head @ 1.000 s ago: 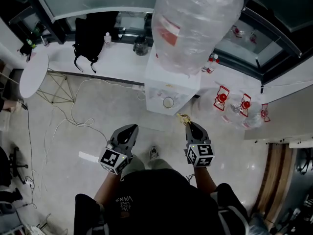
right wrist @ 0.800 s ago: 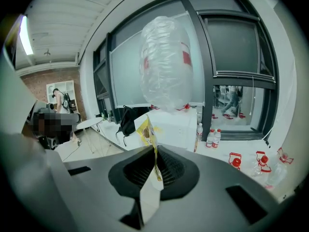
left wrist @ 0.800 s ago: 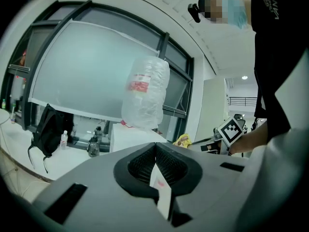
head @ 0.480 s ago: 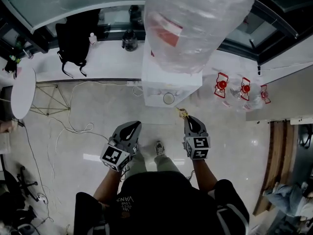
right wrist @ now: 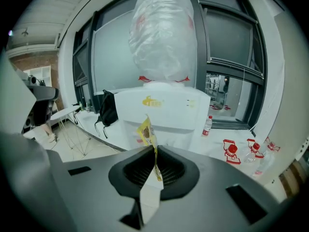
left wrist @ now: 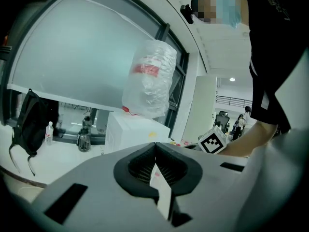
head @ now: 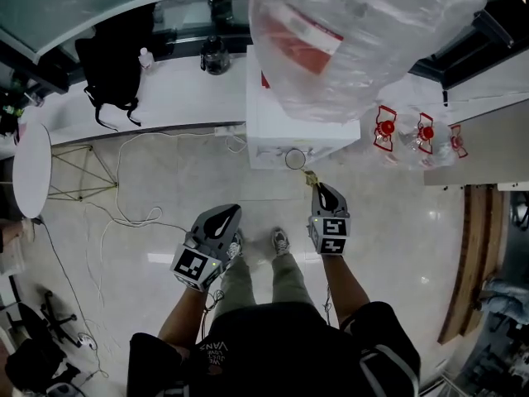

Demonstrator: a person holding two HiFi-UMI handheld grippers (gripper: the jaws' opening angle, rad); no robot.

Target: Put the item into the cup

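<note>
Right gripper view: claw (right wrist: 154,147) pinches crinkled yellow sachet (right wrist: 147,129) (thin, flat).

Head camera rides high, staring steeply down over the person's shoulders. The big clear plastic water bottle (head: 355,31) looms close against the lens at 1 o'clock, with the white box-shaped water dispenser (head: 285,126) under it at 12. The left gripper (head: 225,213) camera sits low, looking forward along its pressed-together jaws: dispenser ahead at middle range, black backpack (left wrist: 26,124) at 9 o'clock. The right gripper (head: 319,188) camera is nearer and faces the dispenser square-on past the small yellow sachet (right wrist: 145,129) pinched in its jaws. All three views share bottle, dispenser and backpack.
</note>
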